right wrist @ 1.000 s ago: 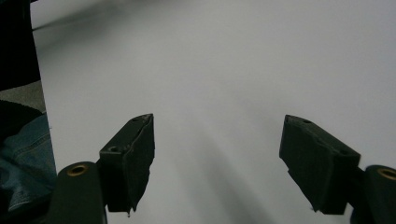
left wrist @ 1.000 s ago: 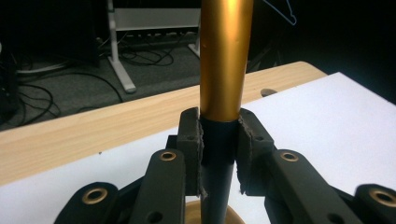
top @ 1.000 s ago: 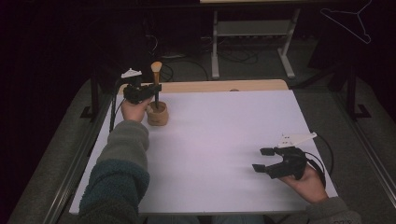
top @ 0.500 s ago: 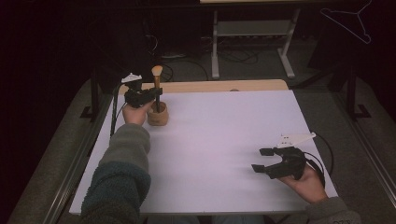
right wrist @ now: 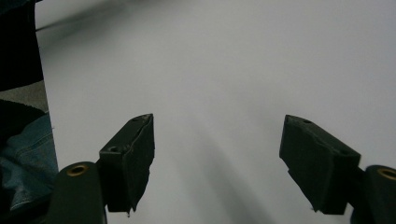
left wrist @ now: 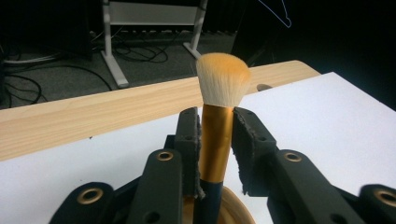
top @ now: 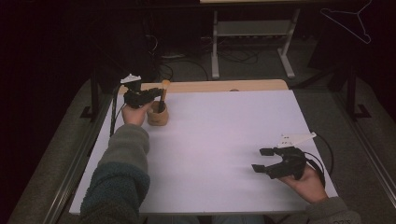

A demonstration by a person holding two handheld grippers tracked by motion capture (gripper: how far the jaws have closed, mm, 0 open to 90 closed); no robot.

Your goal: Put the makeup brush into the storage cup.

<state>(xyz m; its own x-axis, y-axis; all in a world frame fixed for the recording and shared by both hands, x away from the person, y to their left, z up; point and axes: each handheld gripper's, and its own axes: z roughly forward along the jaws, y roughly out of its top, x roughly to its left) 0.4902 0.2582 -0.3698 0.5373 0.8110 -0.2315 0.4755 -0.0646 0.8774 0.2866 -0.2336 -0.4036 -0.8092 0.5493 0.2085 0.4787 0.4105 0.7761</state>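
Observation:
A makeup brush [top: 164,88] with a gold ferrule and pale orange-tipped bristles [left wrist: 223,79] stands upright in a small wooden cup [top: 158,116] at the table's far left. My left gripper [top: 156,93] sits around the brush's handle, and its jaws have just been opening. In the left gripper view [left wrist: 215,126] one pad lies against the handle, with a thin dark gap at the other. The cup's rim [left wrist: 236,210] shows below the jaws. At the near right, my right gripper [top: 261,160] hovers low over the white surface, open and holding nothing [right wrist: 217,140].
The white table top [top: 224,130] spreads between the two hands. A wooden strip [top: 210,86] runs along its far edge. Behind it are a metal stand [top: 252,37] and floor cables. A cable [top: 112,116] trails from the left gripper.
The left hand has stayed at the cup with the brush between its jaws. The right hand has not moved.

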